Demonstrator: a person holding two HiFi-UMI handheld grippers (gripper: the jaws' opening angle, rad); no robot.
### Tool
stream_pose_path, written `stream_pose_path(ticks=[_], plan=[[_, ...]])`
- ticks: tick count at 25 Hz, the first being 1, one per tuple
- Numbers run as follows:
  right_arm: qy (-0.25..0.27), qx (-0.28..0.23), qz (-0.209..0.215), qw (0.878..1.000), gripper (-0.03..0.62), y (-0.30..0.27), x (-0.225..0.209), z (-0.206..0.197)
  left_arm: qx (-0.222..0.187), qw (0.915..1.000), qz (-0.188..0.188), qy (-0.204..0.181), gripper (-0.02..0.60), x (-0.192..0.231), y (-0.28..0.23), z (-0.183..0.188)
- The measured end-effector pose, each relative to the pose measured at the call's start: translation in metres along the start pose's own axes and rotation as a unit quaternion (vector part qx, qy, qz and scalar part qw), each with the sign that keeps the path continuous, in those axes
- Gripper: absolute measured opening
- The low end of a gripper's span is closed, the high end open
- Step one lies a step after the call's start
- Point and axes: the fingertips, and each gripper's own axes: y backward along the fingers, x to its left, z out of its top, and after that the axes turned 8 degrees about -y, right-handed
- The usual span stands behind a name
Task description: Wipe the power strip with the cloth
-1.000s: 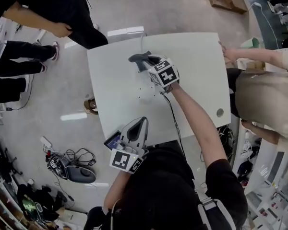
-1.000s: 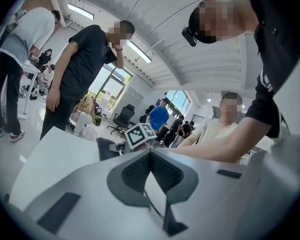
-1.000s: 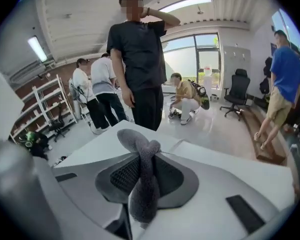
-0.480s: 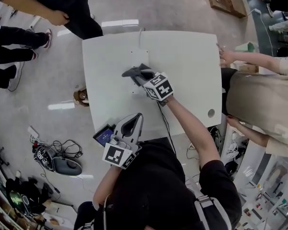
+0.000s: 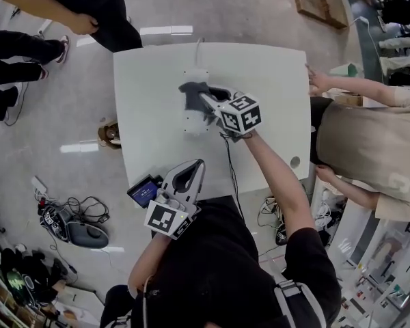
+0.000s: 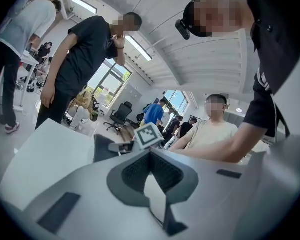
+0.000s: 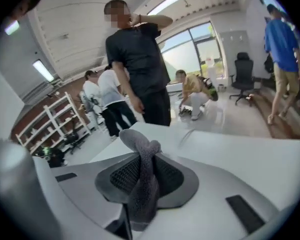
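Compared with one second earlier, your right gripper (image 5: 203, 96) stands farther along the power strip (image 5: 191, 123), toward you. The earliest view places the cloth (image 5: 191, 94) at the strip's far end, beside the cable (image 5: 199, 55). Now the cloth lies over the strip's upper middle, and the far end shows bare. The view from half a second earlier places the cloth slightly nearer to you, so the latest stroke runs back toward the far end. The gripper's marker cube (image 5: 240, 113) is now farther to the right, and the gripper reaches the strip more from the side. In the head view, the table (image 5: 273, 74) now sits higher and farther left.
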Motion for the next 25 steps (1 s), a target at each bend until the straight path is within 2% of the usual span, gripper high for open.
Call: stream_pose_path(ticks=[2, 5, 8, 11, 14, 16, 20, 22, 25], plan=[[0.004, -0.008, -0.052, 0.999, 0.091, -0.028, -0.037, 0.033, 0.004, 1.0000, 0.007, 0.003, 0.032, 0.001, 0.003, -0.002], [-0.008, 0.024, -0.070, 0.997, 0.091, -0.057, -0.060, 0.039, 0.002, 0.9999, 0.010, -0.001, 0.032, -0.001, 0.004, 0.000], [-0.020, 0.027, -0.036, 0.999, 0.091, -0.048, -0.040, 0.018, 0.000, 1.0000, 0.007, -0.001, 0.032, -0.002, 0.004, 0.002], [-0.028, 0.038, 0.016, 0.999, 0.091, -0.017, -0.004, -0.033, 0.001, 1.0000, 0.005, 0.005, 0.032, -0.008, -0.001, 0.000], [-0.041, 0.060, 0.058, 0.996, 0.091, 0.012, 0.026, -0.082, 0.029, 0.9994, 0.002, 0.016, 0.032, -0.019, -0.010, -0.007], [-0.039, 0.068, 0.061, 0.995, 0.091, 0.021, 0.030, -0.094, 0.046, 0.9985, -0.020, 0.020, 0.032, -0.020, -0.022, -0.008], [-0.027, 0.098, 0.065, 0.993, 0.091, 0.027, 0.049, -0.118, 0.007, 0.9984, -0.056, -0.005, 0.032, -0.025, -0.017, -0.006], [-0.002, 0.104, 0.062, 0.993, 0.091, 0.030, 0.059, -0.110, 0.005, 0.9979, -0.064, -0.011, 0.032, -0.026, -0.003, -0.006], [0.014, 0.028, 0.015, 0.999, 0.091, 0.015, 0.034, -0.050, -0.004, 0.9985, -0.054, -0.004, 0.032, -0.018, 0.010, -0.011]])
